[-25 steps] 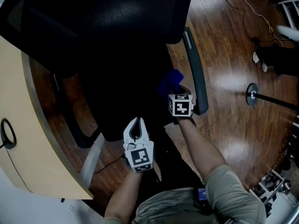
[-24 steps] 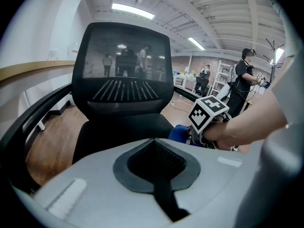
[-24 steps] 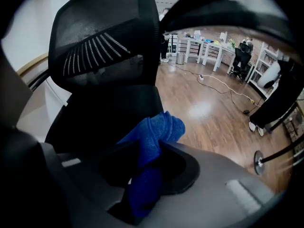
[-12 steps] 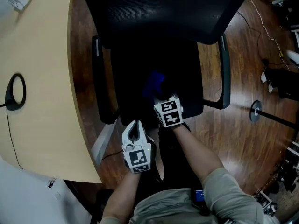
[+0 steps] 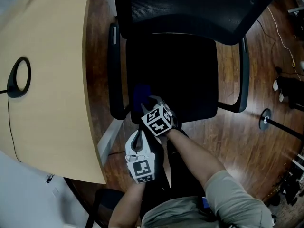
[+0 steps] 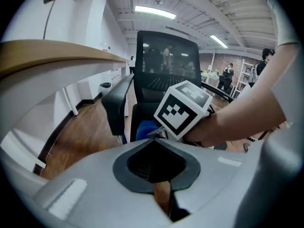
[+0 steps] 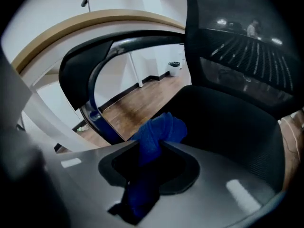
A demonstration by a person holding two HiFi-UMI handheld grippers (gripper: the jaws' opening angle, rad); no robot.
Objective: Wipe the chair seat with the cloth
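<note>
The black chair seat [image 5: 180, 75] fills the middle of the head view, with armrests on both sides. My right gripper [image 5: 148, 102] is shut on a bunched blue cloth [image 5: 141, 94], which it holds at the seat's front left corner, close to the left armrest [image 5: 114, 75]. In the right gripper view the cloth [image 7: 159, 132] sticks out between the jaws of the right gripper [image 7: 149, 144], above the seat [image 7: 228, 122]. My left gripper [image 5: 138, 133] hangs shut and empty in front of the seat. From the left gripper [image 6: 155, 138] I see the right gripper's marker cube [image 6: 183, 109].
A curved wooden desk [image 5: 47, 89] stands close on the left, with a black ring and cable [image 5: 18, 77] on it. The mesh backrest [image 5: 190, 8] rises at the far side. A stand's round base [image 5: 266, 120] and cables lie on the wood floor to the right.
My right gripper has swept the cloth across the seat from the right armrest side to the front left corner. The left gripper has shifted left along the seat's front.
</note>
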